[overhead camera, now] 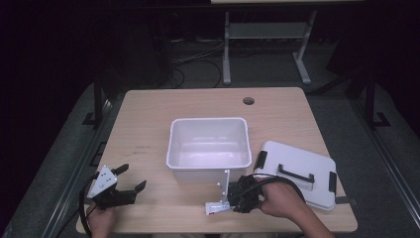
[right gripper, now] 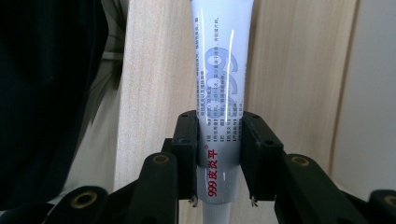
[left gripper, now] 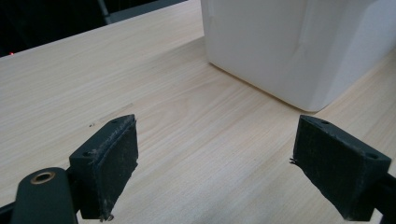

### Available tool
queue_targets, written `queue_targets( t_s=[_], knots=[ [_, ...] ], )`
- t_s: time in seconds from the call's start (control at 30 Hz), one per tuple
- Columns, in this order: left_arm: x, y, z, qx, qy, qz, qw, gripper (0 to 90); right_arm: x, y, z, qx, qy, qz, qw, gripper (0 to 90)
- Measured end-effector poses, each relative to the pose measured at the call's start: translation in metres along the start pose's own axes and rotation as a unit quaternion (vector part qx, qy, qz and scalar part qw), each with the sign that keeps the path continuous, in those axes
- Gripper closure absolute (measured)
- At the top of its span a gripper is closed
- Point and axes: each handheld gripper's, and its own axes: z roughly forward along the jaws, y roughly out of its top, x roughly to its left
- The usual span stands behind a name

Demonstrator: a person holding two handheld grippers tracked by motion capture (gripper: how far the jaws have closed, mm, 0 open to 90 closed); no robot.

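A white ointment tube (right gripper: 219, 70) with red and grey print lies near the table's front edge, seen as a small white shape (overhead camera: 215, 207) in the high view. My right gripper (right gripper: 218, 135) is shut on the tube, jaws pressed to both its sides; from above this gripper (overhead camera: 236, 197) sits just right of the tube. An open white plastic bin (overhead camera: 208, 142) stands mid-table, its wall (left gripper: 289, 42) ahead of my left gripper (left gripper: 215, 158). That left gripper (overhead camera: 130, 179) rests open at the front left, nothing between its jaws.
A white lid (overhead camera: 297, 173) with a black handle and black clips lies right of the bin. The wooden table (overhead camera: 148, 129) has a cable hole (overhead camera: 248, 100) at the back. A metal desk frame (overhead camera: 267, 39) stands on the floor beyond.
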Motion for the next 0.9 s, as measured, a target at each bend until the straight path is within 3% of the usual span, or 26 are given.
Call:
queue_targets(
  t_s=[0.37,0.9],
  knots=[
    [0.000,0.000,0.000,0.000,0.001,0.001,1.0000,13.5,0.000,0.003,-0.023,-0.019,-0.004,0.004,0.9998,68.5],
    [0.001,0.000,-0.001,0.000,0.001,0.000,1.0000,13.5,-0.003,0.013,-0.053,-0.026,-0.009,0.008,0.9996,68.5]
  ],
)
